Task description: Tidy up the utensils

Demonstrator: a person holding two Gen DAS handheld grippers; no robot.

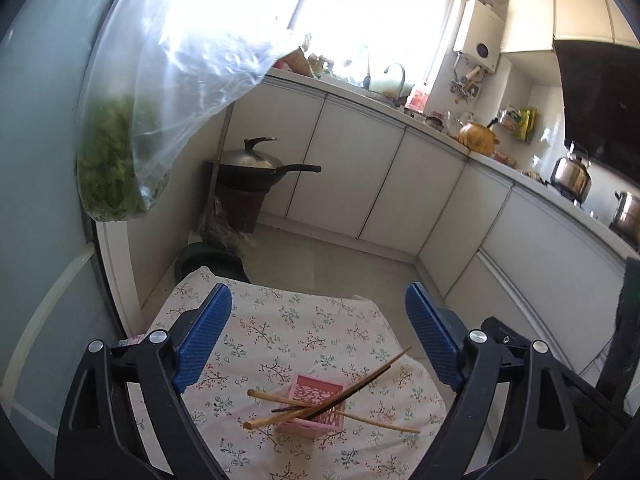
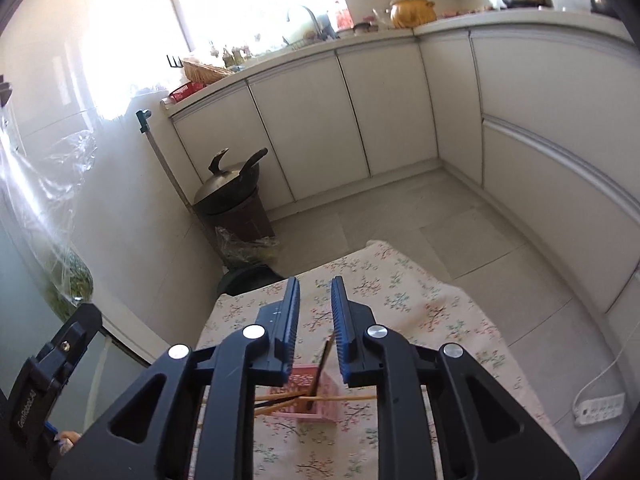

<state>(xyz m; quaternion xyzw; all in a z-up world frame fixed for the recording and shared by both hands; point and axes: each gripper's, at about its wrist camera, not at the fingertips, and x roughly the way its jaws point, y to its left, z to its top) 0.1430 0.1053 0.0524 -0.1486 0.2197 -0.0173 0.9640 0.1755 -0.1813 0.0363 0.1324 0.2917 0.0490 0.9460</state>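
Down on the flowered tablecloth [image 1: 288,328] sits a small pink basket [image 1: 310,408] with several chopsticks [image 1: 332,398] in it and across it – some pale, one dark and leaning up to the right. Left gripper [image 1: 318,338] hangs above, blue pads spread wide with nothing between them. Right gripper [image 2: 316,312] has its jaws a narrow way apart, and the dark chopstick [image 2: 322,364] rises in the gap; whether a pad touches it is hard to tell. Around the table: white cabinets [image 1: 360,172], a lidded wok [image 1: 256,166] on a dark stand, a broom handle [image 1: 218,168] beside it. A clear bag of greens [image 1: 116,160] hangs close at the left and covers part of the window. In the right view the gripper's black arms hide most of the basket – only pink edges show
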